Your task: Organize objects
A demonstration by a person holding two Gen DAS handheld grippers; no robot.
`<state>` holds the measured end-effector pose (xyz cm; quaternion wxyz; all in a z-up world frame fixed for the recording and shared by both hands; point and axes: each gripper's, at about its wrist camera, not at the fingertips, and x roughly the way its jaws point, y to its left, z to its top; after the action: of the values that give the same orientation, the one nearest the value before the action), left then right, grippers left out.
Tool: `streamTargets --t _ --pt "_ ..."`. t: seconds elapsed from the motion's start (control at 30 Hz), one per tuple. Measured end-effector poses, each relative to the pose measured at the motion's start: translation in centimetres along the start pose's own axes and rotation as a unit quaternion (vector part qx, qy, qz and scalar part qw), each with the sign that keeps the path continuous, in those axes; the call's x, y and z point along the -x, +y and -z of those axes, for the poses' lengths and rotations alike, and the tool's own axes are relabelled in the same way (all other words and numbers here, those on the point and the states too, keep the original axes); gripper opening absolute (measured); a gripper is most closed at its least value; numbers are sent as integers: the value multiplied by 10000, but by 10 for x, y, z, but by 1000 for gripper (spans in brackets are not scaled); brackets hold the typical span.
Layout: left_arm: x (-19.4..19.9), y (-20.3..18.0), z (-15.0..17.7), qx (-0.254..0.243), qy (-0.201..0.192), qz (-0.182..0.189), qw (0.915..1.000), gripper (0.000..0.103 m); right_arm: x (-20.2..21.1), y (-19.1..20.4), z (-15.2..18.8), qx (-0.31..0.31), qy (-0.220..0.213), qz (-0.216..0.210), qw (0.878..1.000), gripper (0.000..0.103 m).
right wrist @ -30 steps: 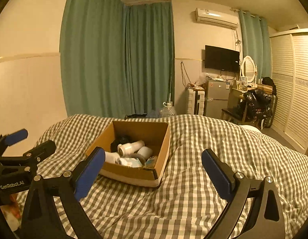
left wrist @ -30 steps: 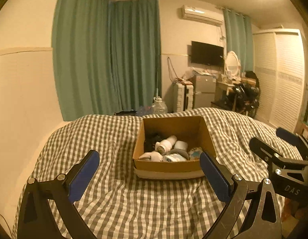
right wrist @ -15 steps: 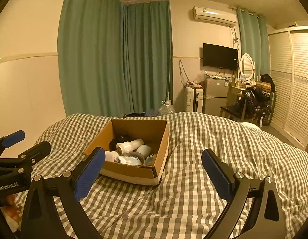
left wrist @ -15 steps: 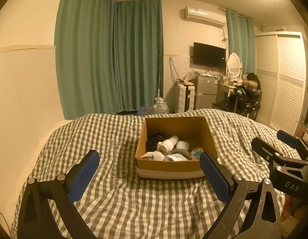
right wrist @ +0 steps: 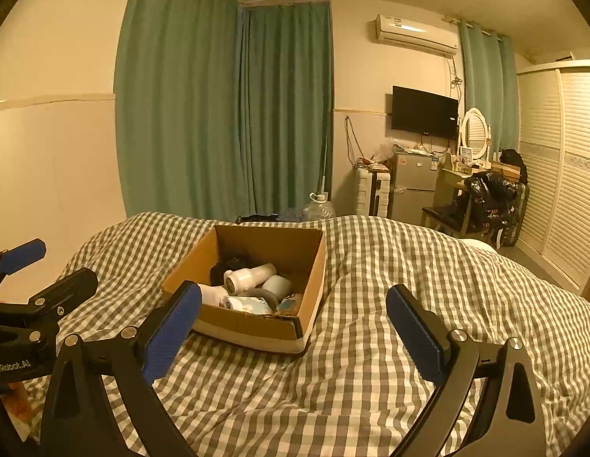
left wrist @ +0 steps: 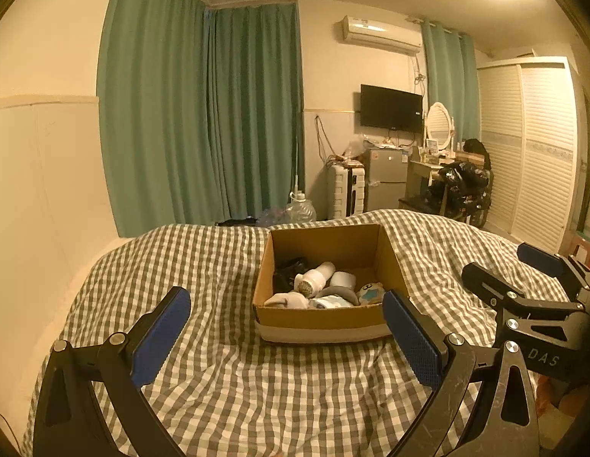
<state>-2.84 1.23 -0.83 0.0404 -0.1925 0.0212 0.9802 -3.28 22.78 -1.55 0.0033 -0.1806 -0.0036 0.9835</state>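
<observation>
An open cardboard box (left wrist: 321,318) (right wrist: 253,325) sits on a bed with a grey-and-white checked cover (left wrist: 218,381) (right wrist: 352,381). Inside lie several small items: a white hair dryer (left wrist: 314,278) (right wrist: 249,276), a white cup-like cylinder (left wrist: 342,278) (right wrist: 278,285), rolled white and light blue socks (left wrist: 287,299) (right wrist: 253,304), and something black at the back (left wrist: 289,272). My left gripper (left wrist: 285,327) is open and empty, held above the cover in front of the box. My right gripper (right wrist: 293,327) is open and empty, to the right of the left one; it also shows in the left wrist view (left wrist: 523,278).
Green curtains (left wrist: 203,114) hang behind the bed, with a water jug (left wrist: 300,209) on the floor. A TV (left wrist: 391,107), small fridge (left wrist: 384,175), dressing table with mirror (left wrist: 440,122) and white louvred wardrobe (left wrist: 539,160) stand at the right. A wall runs along the bed's left side.
Both grippers have tilted slightly upward and backed off a little; the box sits lower and a bit smaller in both views. Nothing was grasped or moved.
</observation>
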Motion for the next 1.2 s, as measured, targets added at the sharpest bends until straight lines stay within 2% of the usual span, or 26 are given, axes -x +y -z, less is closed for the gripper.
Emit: streamTargets --t 0.47,1.2 --pt "-8 5 0 -3 90 -313 9995 103 -1 0 1 -23 24 -20 10000 98" --pt "-14 6 8 -5 236 -369 9990 103 -3 5 5 6 102 -46 9999 98"
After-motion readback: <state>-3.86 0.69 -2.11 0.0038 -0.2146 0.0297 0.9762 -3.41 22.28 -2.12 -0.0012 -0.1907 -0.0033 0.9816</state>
